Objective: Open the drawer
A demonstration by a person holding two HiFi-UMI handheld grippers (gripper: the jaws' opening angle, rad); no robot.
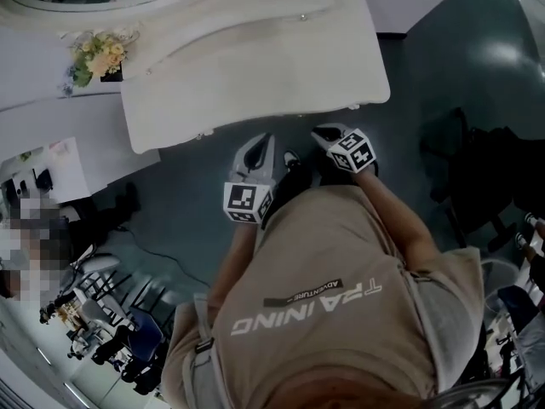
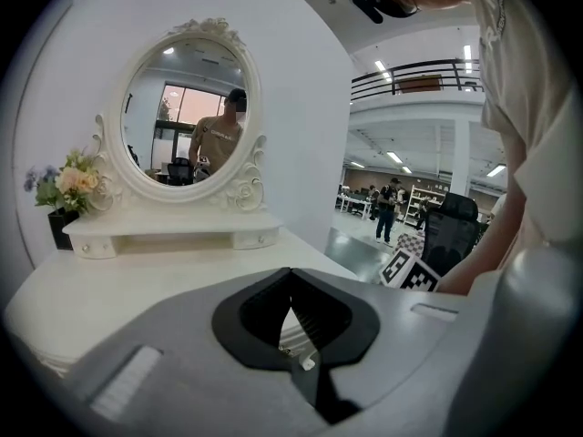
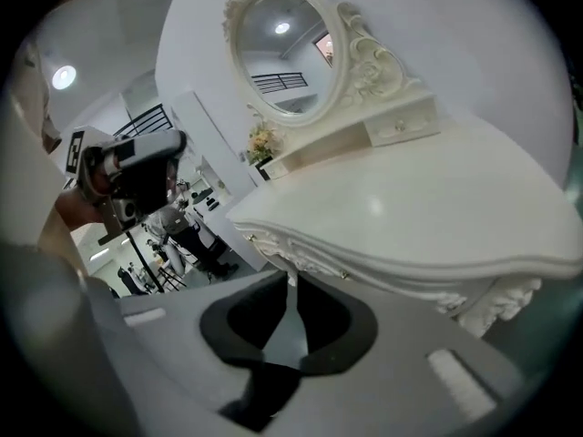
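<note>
Drawer [image 3: 305, 259]: shut, in dressing table [image 1: 255, 66] front, just ahead of both grippers. Left gripper [image 2: 291, 276]: closed, empty. Right gripper [image 3: 291, 280]: jaws a slit apart, empty. Risk: slit too narrow for knob [image 3: 344, 274]; jaws butt it, glance off

Head view looks steeply down onto the dressing table [image 1: 255, 66]; both gripper views face it close up, sharing its oval mirror [image 2: 187, 116], perhaps glimpsed overhead too.
</note>
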